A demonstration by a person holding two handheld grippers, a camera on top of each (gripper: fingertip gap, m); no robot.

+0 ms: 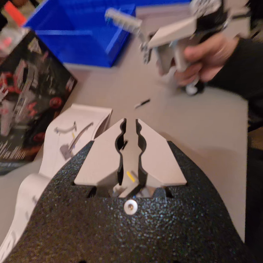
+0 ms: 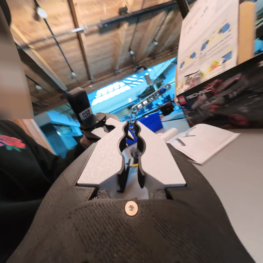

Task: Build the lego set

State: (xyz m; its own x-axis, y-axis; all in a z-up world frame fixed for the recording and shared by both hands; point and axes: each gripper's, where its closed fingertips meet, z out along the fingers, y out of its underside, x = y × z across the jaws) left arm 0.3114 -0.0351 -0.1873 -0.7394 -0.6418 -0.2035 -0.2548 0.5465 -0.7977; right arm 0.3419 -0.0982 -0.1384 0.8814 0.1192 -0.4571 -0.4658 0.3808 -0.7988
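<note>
Pale grey counter carries an open instruction booklet with white pages, a dark printed set box and a blue plastic bin; a wooden plank ceiling fills the background of the right wrist view.

Right gripper: raised off the counter and tilted upward, its fingers closed on the lower end of a bent grey lego beam with a row of round holes. A blue pin sits in a hole near the beam's free tip. The left wrist view shows the same gripper, blurred by motion, held in a person's hand above the counter near the bin.

Left gripper: low over the counter beside the booklet, its fingers slightly apart, with nothing seen between the tips. A small dark loose piece lies on the counter just ahead of it; a yellow piece shows below, between the finger bases.

Step in hand, as judged: presenting the beam for its next joining.

Advice for good execution:
- Hold the grip near the beam's end, so the free holes remain accessible.
- Steady the right gripper before any mating; blur suggests motion.
- Check the open booklet page for hole position.
- Pick up the next piece squarely with the left fingers, aligned to a hole axis, then press straight, without twisting the beam.
</note>
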